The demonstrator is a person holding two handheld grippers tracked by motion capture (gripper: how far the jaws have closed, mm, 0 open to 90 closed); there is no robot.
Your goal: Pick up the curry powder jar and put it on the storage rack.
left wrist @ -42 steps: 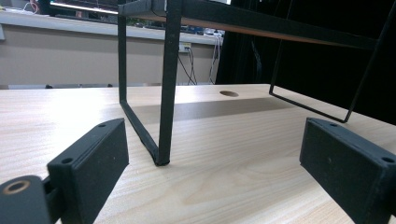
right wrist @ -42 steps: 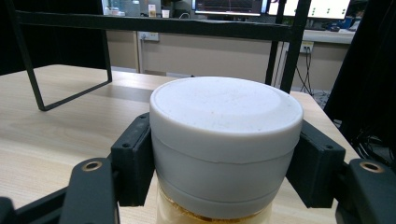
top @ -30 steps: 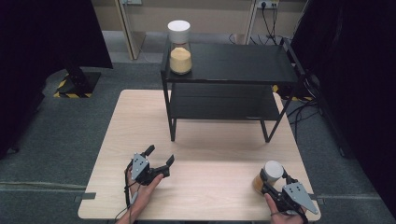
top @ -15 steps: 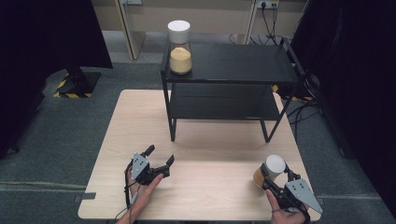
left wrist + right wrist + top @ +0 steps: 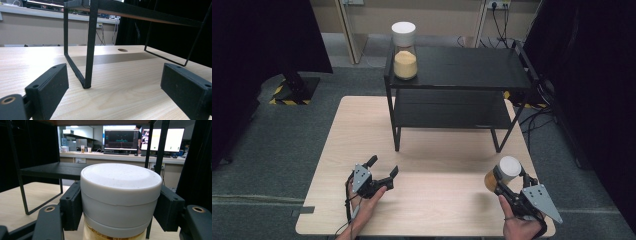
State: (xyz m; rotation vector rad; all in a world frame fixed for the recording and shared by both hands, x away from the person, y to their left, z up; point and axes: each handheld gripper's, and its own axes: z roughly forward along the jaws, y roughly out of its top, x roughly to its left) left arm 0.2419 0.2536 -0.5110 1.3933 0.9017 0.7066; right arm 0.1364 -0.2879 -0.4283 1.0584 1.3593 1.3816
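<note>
The white-lidded jar of yellow grain sits at the counter's near right corner, grasped by the right claw, whose jaws press on the lid's sides. To lift it well I would keep it upright and the clamp firm, clearing the black shelf rack's front leg before heading for the top shelf, where a matching jar stands at the left end. The left claw rests released on the pale wooden counter, grey carpet and dark curtains around.
</note>
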